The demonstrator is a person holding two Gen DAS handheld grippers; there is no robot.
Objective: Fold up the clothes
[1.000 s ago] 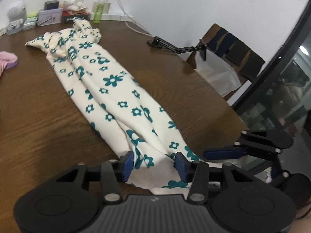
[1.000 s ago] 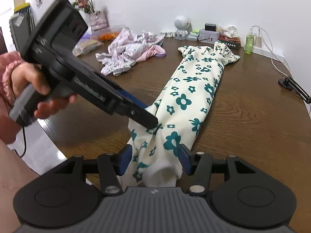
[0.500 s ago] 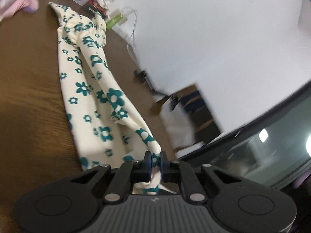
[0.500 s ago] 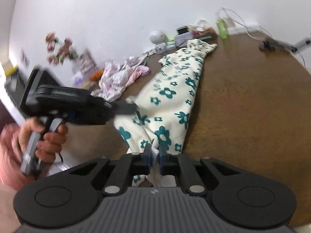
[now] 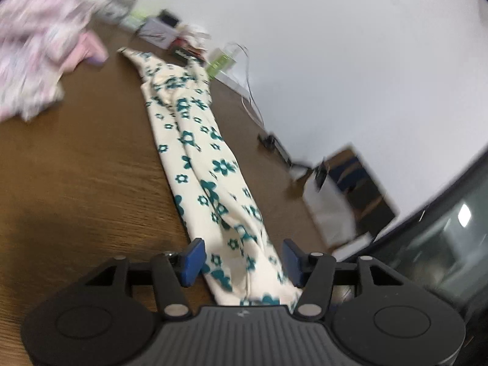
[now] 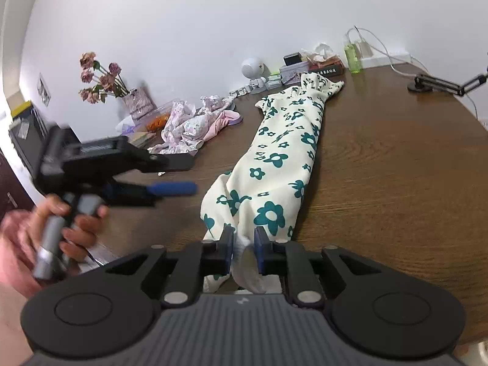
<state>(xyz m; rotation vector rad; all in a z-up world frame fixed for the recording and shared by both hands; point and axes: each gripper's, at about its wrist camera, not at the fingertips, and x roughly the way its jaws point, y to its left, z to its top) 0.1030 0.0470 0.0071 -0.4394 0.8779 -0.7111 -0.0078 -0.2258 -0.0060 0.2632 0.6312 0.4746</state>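
My left gripper (image 5: 241, 257) sits at the bottom centre of its own view with its blue pads spread; the jaws are opening, and the near end of the flowered garment (image 5: 210, 183) lies loosely between them without either pad pressing on it. That cream cloth with teal flowers runs as a long narrow strip from the bottom centre toward the upper left across the brown wooden table (image 5: 76, 167). In my right wrist view the same garment (image 6: 283, 158) stretches from the bottom centre up toward the upper right of centre. My right gripper (image 6: 244, 245) is at the bottom centre there, its pads close together and parting, with a white fold of the garment's end between them; the pads look to be against the fabric. At the left of that view my left hand (image 6: 58, 228) holds the other gripper's handle, a blue finger (image 6: 174, 188) pointing right, apart from the cloth. A heap of pink clothes (image 6: 195, 125) lies left of the garment.
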